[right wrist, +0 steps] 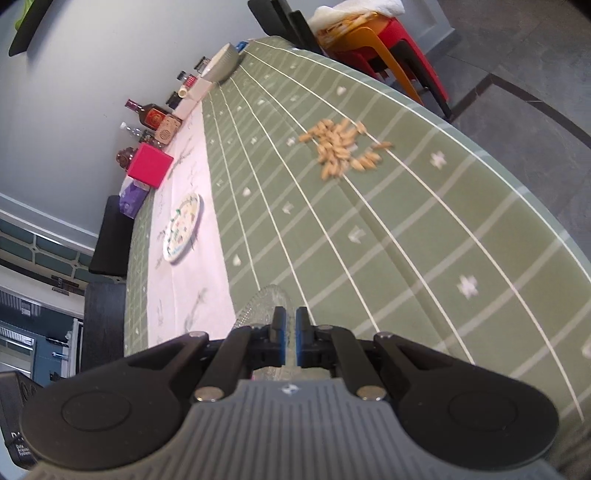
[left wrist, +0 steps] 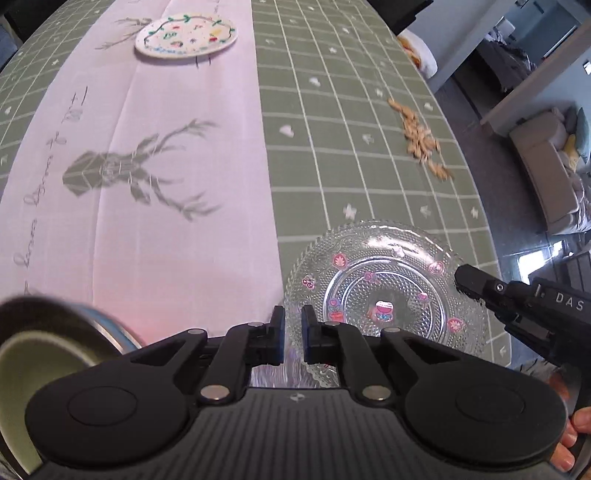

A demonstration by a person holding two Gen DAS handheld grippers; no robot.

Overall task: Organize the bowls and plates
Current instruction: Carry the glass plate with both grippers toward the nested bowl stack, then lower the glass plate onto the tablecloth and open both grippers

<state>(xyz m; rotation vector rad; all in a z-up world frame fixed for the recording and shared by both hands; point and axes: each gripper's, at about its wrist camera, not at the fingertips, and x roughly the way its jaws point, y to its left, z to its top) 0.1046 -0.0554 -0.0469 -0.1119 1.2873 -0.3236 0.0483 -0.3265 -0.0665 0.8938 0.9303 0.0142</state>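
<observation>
A clear glass plate with small coloured stickers sits low over the green checked tablecloth. My left gripper is shut on the plate's near-left rim, which shows between its blue pads. From the right, my right gripper is shut on the opposite rim. In the right wrist view only the plate's edge shows ahead of the right gripper. A white plate with a painted pattern lies farther off on the pale runner. A blurred bowl with a green inside is close at the lower left.
A loose pile of nuts lies on the cloth near the table's edge. At the far end stand a grey bowl, bottles and a pink box. Stacked plastic stools stand beyond the table.
</observation>
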